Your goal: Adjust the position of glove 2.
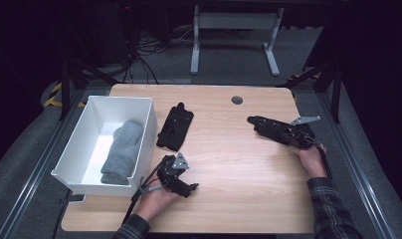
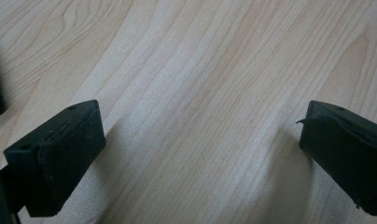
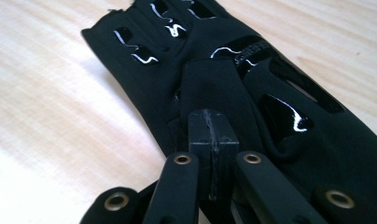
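Evidently, the limp, light black glove [image 3: 210,70] at the desk's [image 1: 229,164] three o'clock is being pinched at its cuff by the closed right claw [image 3: 212,135].

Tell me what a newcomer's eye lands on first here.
A black glove lies at the table's right side, pinched in the shut right hand-held gripper. At the left stands a white bin holding a grey mitten, with a second black glove just beside it.

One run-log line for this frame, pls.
right gripper: shut on black glove, glove on table | left gripper: open, nothing between its jaws | second black glove beside white bin | grey glove in bin
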Available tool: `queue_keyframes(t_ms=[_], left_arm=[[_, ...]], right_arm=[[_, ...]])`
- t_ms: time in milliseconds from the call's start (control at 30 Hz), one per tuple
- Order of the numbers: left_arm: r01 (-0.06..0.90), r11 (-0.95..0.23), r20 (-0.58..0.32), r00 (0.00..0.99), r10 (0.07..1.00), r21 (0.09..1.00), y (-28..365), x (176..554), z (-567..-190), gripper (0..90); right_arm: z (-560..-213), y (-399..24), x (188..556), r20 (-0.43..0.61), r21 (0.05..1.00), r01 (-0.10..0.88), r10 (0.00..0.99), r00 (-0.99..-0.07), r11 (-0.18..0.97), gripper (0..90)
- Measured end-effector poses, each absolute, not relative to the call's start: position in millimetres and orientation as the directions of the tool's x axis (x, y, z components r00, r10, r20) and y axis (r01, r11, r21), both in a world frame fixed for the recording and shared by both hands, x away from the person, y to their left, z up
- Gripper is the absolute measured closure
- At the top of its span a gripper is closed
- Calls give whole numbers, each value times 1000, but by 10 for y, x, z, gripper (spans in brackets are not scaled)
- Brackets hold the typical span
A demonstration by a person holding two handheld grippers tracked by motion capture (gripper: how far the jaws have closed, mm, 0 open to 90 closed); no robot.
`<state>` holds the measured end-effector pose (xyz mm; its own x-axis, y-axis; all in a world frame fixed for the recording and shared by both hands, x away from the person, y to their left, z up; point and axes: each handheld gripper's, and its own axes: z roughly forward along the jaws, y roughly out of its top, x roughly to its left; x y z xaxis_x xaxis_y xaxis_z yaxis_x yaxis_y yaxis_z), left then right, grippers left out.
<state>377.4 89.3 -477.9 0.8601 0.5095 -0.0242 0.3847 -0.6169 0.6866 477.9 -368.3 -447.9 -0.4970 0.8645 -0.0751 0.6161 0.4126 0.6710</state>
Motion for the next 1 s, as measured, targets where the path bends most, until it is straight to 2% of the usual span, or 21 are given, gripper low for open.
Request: queue_keyframes(t_ms=[567, 1000], left_arm=[[381, -618, -22, 862, 507, 687, 891, 3768, -4780, 1], [381, -618, -21, 862, 507, 687, 891, 3768, -4780, 1]], right_arm=[[-4477, -3475, 4156, -72, 648, 577, 794, -604, 498, 900], [-4476, -3142, 3742, -48, 630, 539, 721, -691, 559, 900]])
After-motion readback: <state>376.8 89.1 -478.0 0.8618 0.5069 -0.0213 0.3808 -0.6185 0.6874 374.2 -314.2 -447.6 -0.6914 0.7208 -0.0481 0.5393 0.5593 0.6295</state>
